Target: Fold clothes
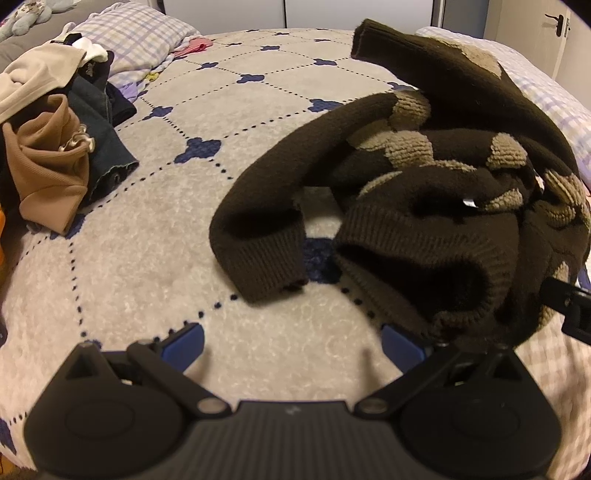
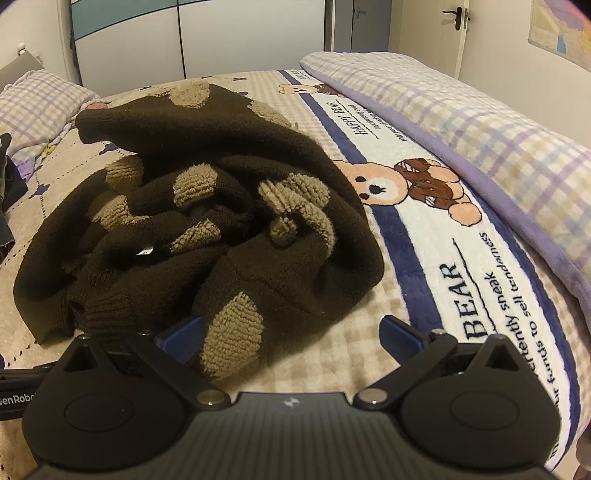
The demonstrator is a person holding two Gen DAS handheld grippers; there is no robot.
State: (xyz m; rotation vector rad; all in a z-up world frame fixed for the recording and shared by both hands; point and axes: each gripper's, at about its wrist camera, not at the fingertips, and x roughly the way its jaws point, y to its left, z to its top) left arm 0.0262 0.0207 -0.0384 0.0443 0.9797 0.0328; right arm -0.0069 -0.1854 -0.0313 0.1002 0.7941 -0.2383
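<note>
A dark brown knit sweater (image 1: 436, 206) with tan fuzzy patches lies crumpled on the bed. One sleeve with its ribbed cuff (image 1: 266, 258) reaches toward my left gripper (image 1: 291, 345). That gripper stands open just short of the heap, its right blue pad beside the ribbed hem. In the right wrist view the same sweater (image 2: 207, 221) fills the left half. My right gripper (image 2: 291, 338) is open, and a fold with a tan patch (image 2: 232, 339) lies between its fingers, against the left blue pad. Nothing is clamped.
A pile of other clothes (image 1: 59, 147), tan, cream and dark denim, sits at the left on the grey quilt (image 1: 147, 258). Checked pillows (image 1: 136, 33) lie at the back. A bear-print blanket (image 2: 443, 229) and a rolled plaid cover (image 2: 498, 147) run along the right.
</note>
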